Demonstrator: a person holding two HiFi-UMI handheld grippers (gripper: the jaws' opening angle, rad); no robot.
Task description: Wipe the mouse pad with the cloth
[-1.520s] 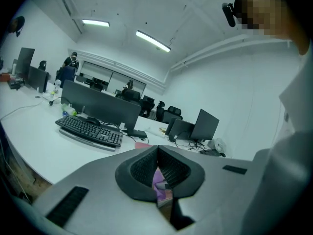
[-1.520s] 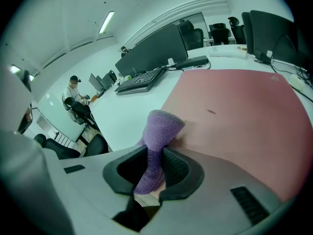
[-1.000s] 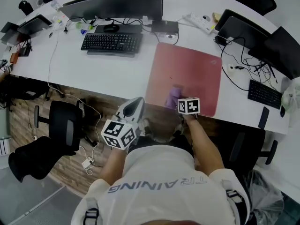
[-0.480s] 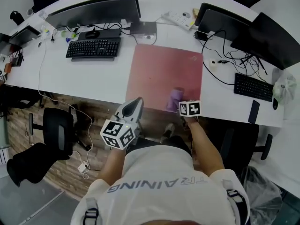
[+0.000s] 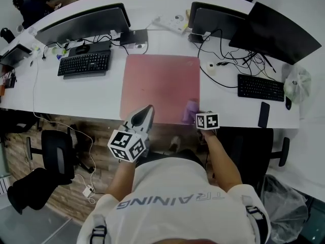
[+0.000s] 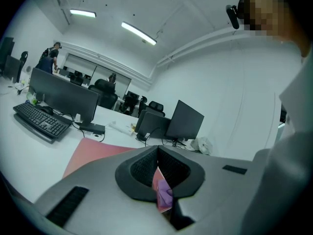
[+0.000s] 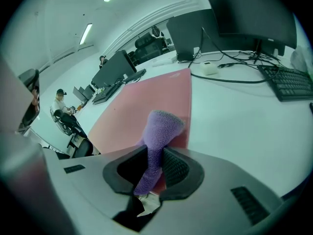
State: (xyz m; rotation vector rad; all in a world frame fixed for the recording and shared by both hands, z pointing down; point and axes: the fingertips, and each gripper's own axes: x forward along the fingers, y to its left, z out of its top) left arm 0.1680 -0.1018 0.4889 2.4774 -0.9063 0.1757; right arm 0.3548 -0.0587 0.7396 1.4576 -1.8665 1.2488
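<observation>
I'm dragging the cloth [image 5: 191,109], clenched in my right hand-held gripper [image 7: 155,153], rightward along the mouse pad [image 5: 157,83]; it's now reaching the near right corner, finishing this stroke. My left hand-held gripper [image 6: 157,153] is idling clenched, empty.

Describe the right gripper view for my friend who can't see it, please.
The right gripper is shut on a fuzzy purple cloth, at the near edge of a pink mouse pad on a white desk. Monitors, cables and a black keyboard sit farther back.

white desk [image 5: 101,93] carries a pink mouse pad [image 5: 160,88], keyboards [image 5: 84,63] and monitors [image 5: 84,22].
</observation>
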